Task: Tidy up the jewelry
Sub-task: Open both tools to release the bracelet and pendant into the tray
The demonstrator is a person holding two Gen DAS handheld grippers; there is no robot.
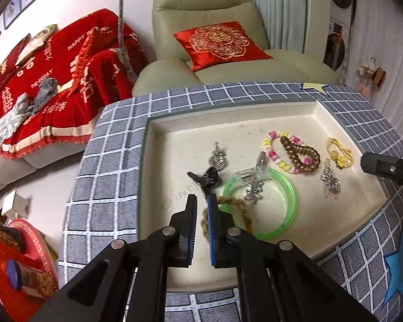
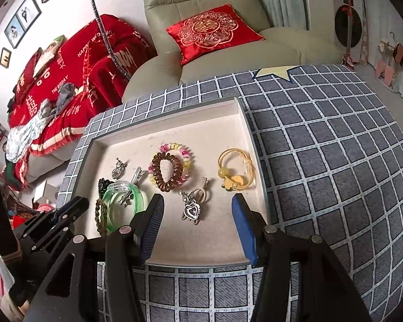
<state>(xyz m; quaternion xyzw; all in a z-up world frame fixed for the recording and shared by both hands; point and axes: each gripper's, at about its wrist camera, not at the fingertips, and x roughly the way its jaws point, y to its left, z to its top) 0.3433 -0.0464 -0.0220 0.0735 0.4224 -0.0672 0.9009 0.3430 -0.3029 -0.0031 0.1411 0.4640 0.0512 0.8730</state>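
A cream tray (image 1: 255, 123) (image 2: 174, 236) on a grey checked cloth holds jewelry: a green bangle (image 1: 290, 201) (image 2: 139, 201), a braided brown band (image 1: 241, 206) (image 2: 100, 214), a brown coil tie (image 1: 301, 155) (image 2: 172, 171), a pastel bead bracelet (image 1: 274, 158) (image 2: 174, 146), a yellow cord tie (image 1: 338, 153) (image 2: 236, 169), silver charms (image 1: 330, 182) (image 2: 190, 209) and a black clip (image 1: 209, 177). My left gripper (image 1: 202, 201) is nearly shut, low in the tray beside the braided band, with nothing clearly between the pads. My right gripper (image 2: 198, 201) is open over the tray's near edge, around the heart charm.
A green armchair (image 1: 228, 61) with a red cushion (image 1: 220, 43) stands behind the table. A sofa under a red blanket (image 1: 53, 80) is at the left. A red round box (image 1: 27, 255) sits at lower left. The right gripper's tip shows in the left wrist view (image 1: 384, 166).
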